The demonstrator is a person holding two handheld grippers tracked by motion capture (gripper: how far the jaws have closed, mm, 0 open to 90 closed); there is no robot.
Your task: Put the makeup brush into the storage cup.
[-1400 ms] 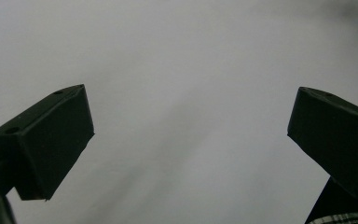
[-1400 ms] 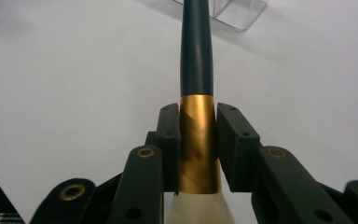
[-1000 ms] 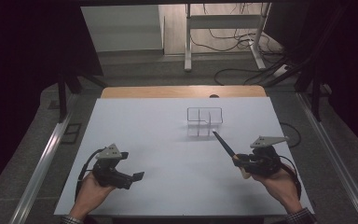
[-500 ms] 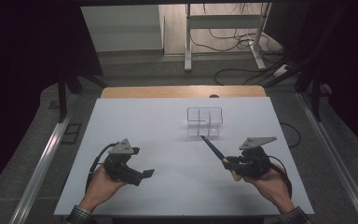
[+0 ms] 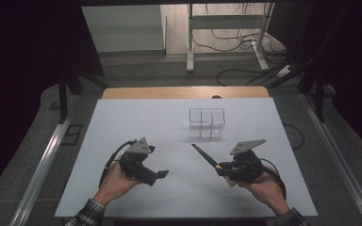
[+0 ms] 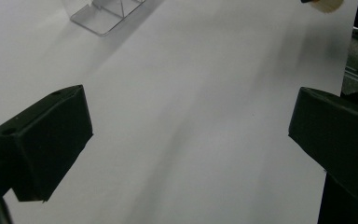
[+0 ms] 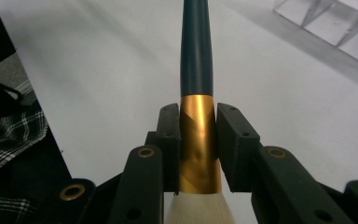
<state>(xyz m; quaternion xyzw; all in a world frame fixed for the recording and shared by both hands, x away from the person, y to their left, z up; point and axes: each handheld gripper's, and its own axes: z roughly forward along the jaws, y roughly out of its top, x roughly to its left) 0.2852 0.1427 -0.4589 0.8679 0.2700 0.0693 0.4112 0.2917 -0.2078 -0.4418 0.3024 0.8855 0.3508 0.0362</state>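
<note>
L gripper fingers wide apart, low over table; R gripper fingers clamped, angled up-left.

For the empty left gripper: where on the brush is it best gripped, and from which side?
Probably the dark handle: the right gripper is clamped on the gold ferrule, with the bristles behind its jaws. The handle slants free above the table toward the clear organizer, so the open left gripper could approach from its own side, jaws across the shaft.

On the table, the clear organiser stands beyond the brush, behind both grippers
</note>
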